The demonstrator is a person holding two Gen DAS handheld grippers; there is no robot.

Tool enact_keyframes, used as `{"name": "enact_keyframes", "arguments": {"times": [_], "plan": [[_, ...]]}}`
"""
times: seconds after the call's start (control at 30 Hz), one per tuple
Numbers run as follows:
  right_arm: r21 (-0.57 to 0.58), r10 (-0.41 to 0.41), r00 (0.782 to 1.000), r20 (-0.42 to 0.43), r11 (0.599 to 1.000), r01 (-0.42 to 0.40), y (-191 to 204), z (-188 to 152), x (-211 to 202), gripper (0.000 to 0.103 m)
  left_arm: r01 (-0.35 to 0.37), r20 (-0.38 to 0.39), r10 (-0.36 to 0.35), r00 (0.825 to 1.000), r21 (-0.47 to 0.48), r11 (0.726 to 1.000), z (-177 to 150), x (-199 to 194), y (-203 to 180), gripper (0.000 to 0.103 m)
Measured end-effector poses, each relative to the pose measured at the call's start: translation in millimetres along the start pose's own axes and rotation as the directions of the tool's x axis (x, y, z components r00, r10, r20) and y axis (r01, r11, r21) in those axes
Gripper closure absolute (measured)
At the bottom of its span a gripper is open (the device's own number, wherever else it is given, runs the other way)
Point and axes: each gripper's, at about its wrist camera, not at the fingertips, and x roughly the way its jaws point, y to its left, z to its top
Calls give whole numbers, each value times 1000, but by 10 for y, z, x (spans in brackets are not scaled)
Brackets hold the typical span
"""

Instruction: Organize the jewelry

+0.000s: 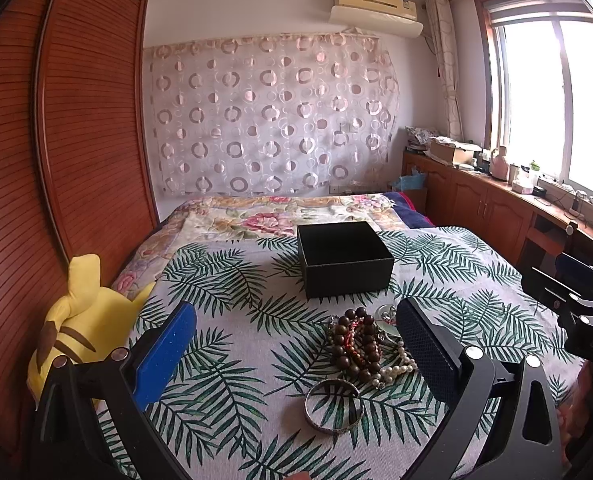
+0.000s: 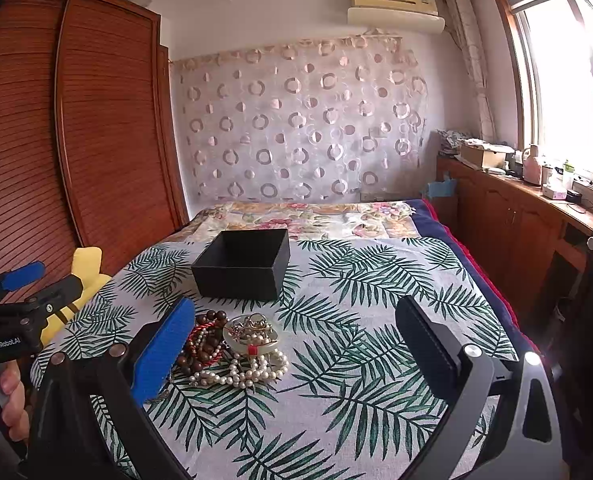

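An open black box [image 1: 344, 258] stands on the leaf-print cloth [image 1: 232, 320] on the bed; it also shows in the right wrist view [image 2: 242, 264]. In front of it lies a jewelry pile: brown bead bracelets [image 1: 356, 344], a pearl strand [image 2: 244, 372], a gold tangle [image 2: 254, 326] and a bangle [image 1: 333, 405] lying apart, nearer me. My left gripper [image 1: 296, 356] is open and empty, just before the pile. My right gripper [image 2: 296, 352] is open and empty, with the pile near its left finger [image 2: 164, 348].
A yellow plush toy [image 1: 76, 332] lies at the bed's left edge by the wooden wardrobe [image 1: 76, 140]. A wooden cabinet [image 2: 516, 216] with clutter runs along the right under the window. A floral blanket [image 2: 316, 216] covers the far half of the bed.
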Motion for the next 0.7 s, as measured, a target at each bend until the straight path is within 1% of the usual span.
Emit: {"name": "enact_keyframes", "arguments": {"times": [0.27,0.53,0.7], "plan": [[-2,41,999,-9,999,-41,26,-41,31,2,5,-24,-5,1000,0,1000,-81,53,28,6],[-39,90,995,-36,995,-91,84,-146,152,2,-3,-113,5,994,22,1000,-285,281,80,6],[-59,111,992,-63,992,-115,116,-214,228,2,21,-166,-15,986,37,999,-435,407,132,6]]}}
